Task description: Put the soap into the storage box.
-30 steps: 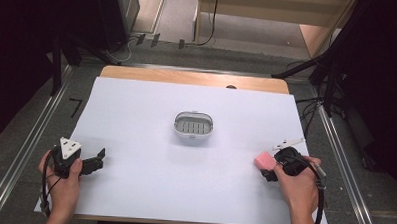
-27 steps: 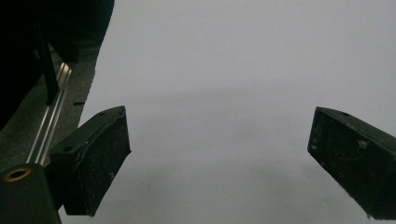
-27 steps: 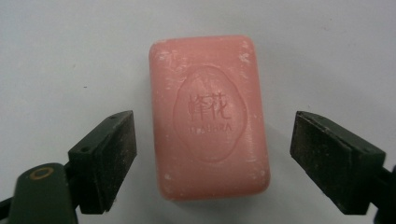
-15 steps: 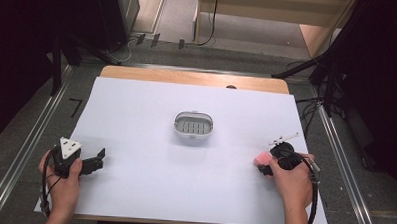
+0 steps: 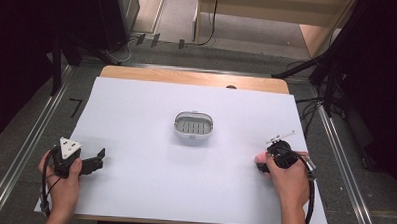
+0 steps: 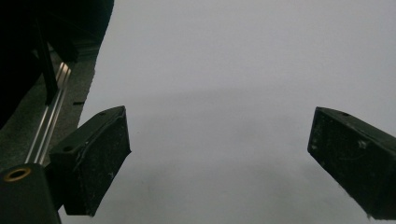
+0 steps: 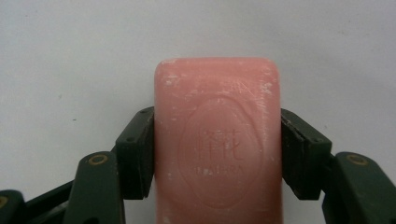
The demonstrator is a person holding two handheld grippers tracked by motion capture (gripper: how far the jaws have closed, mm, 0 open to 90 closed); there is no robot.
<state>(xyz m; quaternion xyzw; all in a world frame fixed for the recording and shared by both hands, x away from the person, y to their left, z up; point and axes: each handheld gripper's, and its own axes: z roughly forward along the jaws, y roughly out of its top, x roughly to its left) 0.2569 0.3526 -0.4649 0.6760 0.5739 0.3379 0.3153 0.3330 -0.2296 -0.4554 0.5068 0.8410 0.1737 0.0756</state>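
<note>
1 pink soap bar (image 7: 217,140) sits clamped between the 2 black jaws of the right gripper (image 7: 217,154), which have just been closing onto it; the pads press flat against its 2 long sides, and the stamped oval face points at the camera in the right gripper view. In the high view the right gripper (image 5: 265,162) lies at about 4 o'clock from the middle of the white sheet (image 5: 136,115), with a sliver of pink showing at its tip, low on the sheet.

The left gripper (image 5: 97,161) is at about 8 o'clock, held in the person's left hand (image 5: 64,180), its grey 3-cornered plate on top. In the left gripper view its 2 jaws stand wide apart over bare white sheet, with nothing between them.

1 white oval soap dish (image 5: 193,127) with a slotted floor stands near the centre of the sheet, well apart from both grippers. The 1 wooden table (image 5: 187,77) shows as a strip at 12 o'clock beyond the sheet.
</note>
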